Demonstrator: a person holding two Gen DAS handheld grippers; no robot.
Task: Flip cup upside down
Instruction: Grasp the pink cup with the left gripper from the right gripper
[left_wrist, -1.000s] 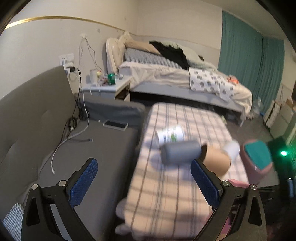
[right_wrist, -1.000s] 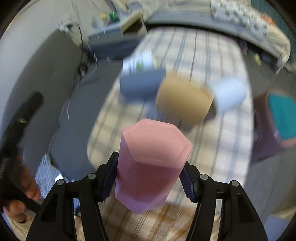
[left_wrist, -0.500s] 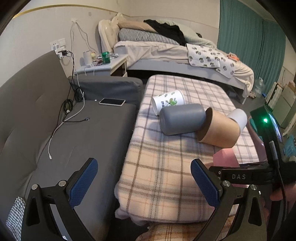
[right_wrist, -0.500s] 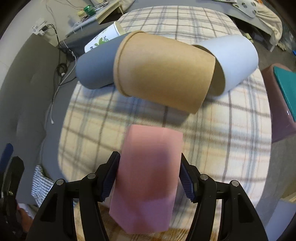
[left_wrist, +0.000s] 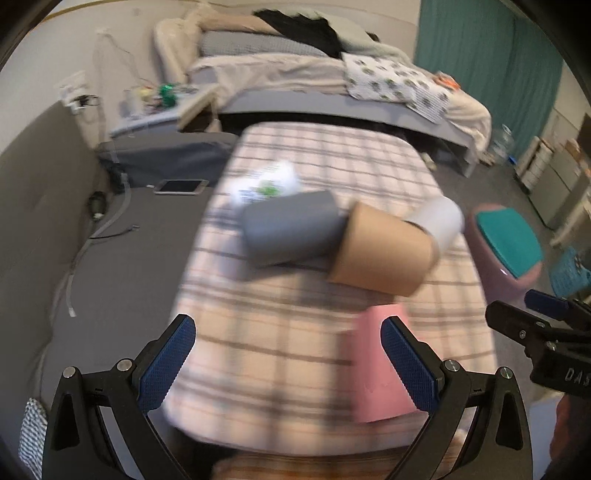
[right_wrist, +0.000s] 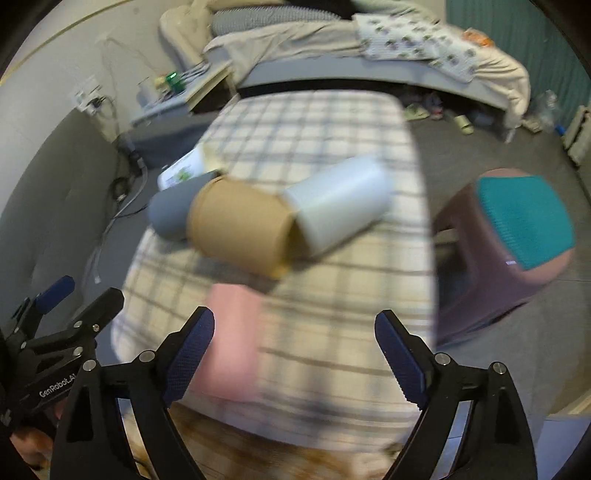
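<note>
A pink cup (left_wrist: 376, 365) stands upside down, closed end up, near the front edge of the plaid-covered table (left_wrist: 295, 332). It also shows in the right wrist view (right_wrist: 231, 339), just beyond my right gripper's left finger. My right gripper (right_wrist: 295, 354) is open and empty, drawn back from the cup. My left gripper (left_wrist: 288, 362) is open and empty; its right finger overlaps the cup in view.
A grey cup (left_wrist: 291, 232), a brown paper cup (left_wrist: 384, 254), a white cup (left_wrist: 439, 221) and a printed paper cup (left_wrist: 266, 184) lie on their sides mid-table. A pink stool with teal top (left_wrist: 506, 247) stands to the right. A grey sofa with a phone (left_wrist: 179, 186) is left.
My right gripper has let go of the pink cup, opened wide and pulled back. The cup now stands on the table. The left gripper has shifted toward the table.
</note>
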